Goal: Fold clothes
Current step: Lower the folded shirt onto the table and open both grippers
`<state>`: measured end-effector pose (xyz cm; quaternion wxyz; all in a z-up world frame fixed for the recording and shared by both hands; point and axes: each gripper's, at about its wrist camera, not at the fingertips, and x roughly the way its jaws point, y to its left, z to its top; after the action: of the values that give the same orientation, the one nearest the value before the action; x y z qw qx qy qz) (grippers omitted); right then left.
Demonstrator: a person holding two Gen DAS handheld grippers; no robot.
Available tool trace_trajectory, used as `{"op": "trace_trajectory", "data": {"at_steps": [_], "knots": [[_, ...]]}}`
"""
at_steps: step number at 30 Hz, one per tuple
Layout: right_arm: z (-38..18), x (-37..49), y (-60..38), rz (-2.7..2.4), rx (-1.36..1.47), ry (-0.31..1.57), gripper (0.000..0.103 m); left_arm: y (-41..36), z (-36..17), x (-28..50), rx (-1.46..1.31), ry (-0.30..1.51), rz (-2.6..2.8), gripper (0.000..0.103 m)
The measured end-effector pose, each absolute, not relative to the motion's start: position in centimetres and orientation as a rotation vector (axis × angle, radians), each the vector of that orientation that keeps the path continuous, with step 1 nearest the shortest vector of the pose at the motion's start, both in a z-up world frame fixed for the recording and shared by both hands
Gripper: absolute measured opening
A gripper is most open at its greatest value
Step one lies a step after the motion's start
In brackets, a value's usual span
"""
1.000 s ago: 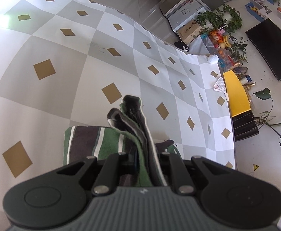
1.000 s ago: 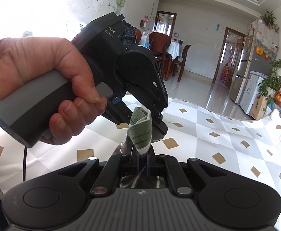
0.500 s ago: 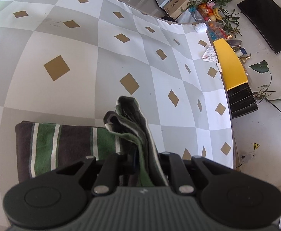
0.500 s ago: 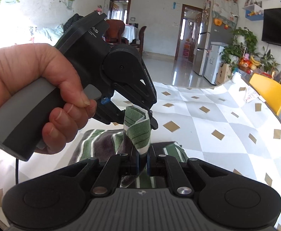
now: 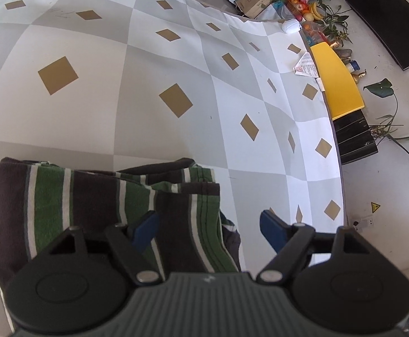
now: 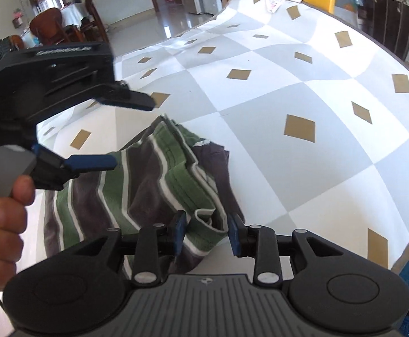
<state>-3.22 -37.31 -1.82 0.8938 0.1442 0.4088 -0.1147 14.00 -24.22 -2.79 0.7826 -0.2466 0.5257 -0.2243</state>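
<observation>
Folded green, brown and white striped garment (image 5: 103, 196) lies on near part of grey-white checked tablecloth (image 5: 148, 70). My left gripper (image 5: 207, 226): jaws just opened wide, cloth released. My right gripper (image 6: 206, 231): jaws just parted, hem loose between. Lettering on left gripper body blurred, unreadable. Leaflet (image 5: 305, 66) print illegible.

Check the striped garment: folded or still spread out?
Folded. The green, brown and white striped garment lies on the checked tablecloth as a compact layered bundle, edges stacked, though its right end is rumpled.
</observation>
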Motion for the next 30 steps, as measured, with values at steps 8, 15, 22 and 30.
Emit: {"op": "trace_trajectory", "data": {"at_steps": [8,15,22,30], "knots": [[0.9,-4.1,-40.0,-0.256,0.402,0.731,0.038,-20.1,-1.3,12.5,-0.514,1.116,-0.461,0.089],[1.8,0.7,-40.3,-0.086,0.354,0.759,0.039,-16.9,-2.6,8.6,-0.465,1.139,-0.483,0.09],[0.7,5.3,-39.6,0.005,0.178,0.804,0.04,-16.3,-3.3,6.8,-0.355,1.15,-0.493,0.092],[-0.7,8.2,-39.7,0.166,0.02,0.836,0.045,-16.2,-4.0,5.7,-0.232,1.16,-0.518,0.096]]}}
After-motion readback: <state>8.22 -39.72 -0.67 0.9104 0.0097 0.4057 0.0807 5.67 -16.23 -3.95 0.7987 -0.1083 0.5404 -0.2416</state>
